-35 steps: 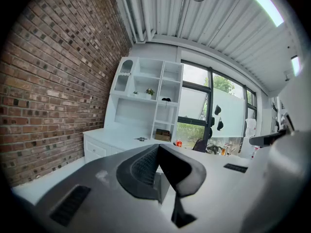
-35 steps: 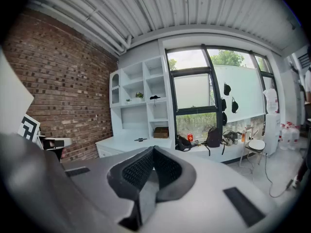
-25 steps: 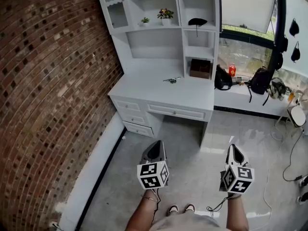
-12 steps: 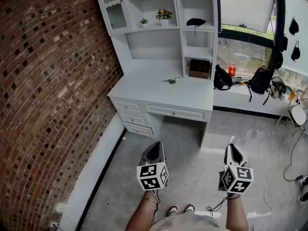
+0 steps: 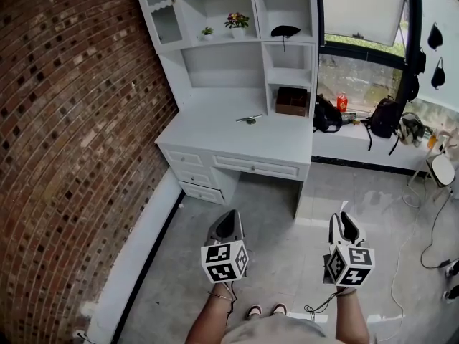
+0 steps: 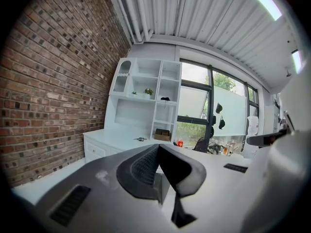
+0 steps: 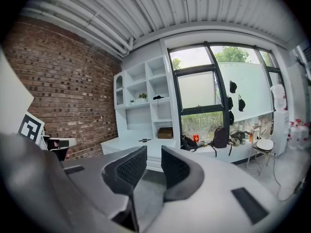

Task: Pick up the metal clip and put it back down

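Standing back from the bench, nothing grabbed yet

Brick wall [image 5: 72, 120] on the left, grey tile floor [image 5: 287, 224], white bench [image 5: 208, 138] w/ shelves over it up ahead. Both held low over the floor, well apart from the bench, prob just the walk-up pose: left tool [image 5: 229, 221] has jaws pressed together, empty; right tool [image 5: 343, 224] shows a narrow gap, nothing in it. Metal clip [image 5: 249, 119] lies on the benchtop, near a brown box [image 5: 292, 101].

Ahead of our left claw [image 5: 229, 219] and right claw [image 5: 343, 222] lies open floor [image 5: 276, 213]; farther stands the desk [image 5: 215, 126], top seemingly mostly free.
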{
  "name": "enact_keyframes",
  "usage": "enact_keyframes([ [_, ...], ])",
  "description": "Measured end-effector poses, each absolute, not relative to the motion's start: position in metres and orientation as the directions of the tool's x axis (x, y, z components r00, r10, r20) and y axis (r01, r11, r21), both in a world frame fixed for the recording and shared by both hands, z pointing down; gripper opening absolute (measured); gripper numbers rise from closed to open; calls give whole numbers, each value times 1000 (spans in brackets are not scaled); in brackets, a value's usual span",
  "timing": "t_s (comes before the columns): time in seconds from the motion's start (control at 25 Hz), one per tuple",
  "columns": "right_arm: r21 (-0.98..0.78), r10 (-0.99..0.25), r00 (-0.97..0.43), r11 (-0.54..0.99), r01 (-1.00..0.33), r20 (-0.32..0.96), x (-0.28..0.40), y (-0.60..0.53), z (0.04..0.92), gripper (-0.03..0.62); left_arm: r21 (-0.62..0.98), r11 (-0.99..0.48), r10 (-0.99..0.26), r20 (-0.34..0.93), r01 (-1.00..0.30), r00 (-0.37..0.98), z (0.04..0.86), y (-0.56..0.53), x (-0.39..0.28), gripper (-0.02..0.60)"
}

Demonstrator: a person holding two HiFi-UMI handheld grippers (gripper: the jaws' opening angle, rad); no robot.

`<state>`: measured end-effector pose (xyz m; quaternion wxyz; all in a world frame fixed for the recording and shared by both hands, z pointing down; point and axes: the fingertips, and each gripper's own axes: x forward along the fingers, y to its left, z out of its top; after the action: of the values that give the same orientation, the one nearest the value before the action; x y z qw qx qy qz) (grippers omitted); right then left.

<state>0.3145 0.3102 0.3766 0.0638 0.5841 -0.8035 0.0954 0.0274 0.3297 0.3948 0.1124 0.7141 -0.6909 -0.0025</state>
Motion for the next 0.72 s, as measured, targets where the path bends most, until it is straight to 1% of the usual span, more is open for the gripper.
enact_keyframes([
  [0.28,-88,-920,-323,311,-946,222,334,295,380,126,150,-8,-986,161,-989,32,395,319,46,11],
  [0.72,-136,-913,-325,300,-944,245,362,273,396,117,114,9,-983,183,-993,12,399,308,62,11],
])
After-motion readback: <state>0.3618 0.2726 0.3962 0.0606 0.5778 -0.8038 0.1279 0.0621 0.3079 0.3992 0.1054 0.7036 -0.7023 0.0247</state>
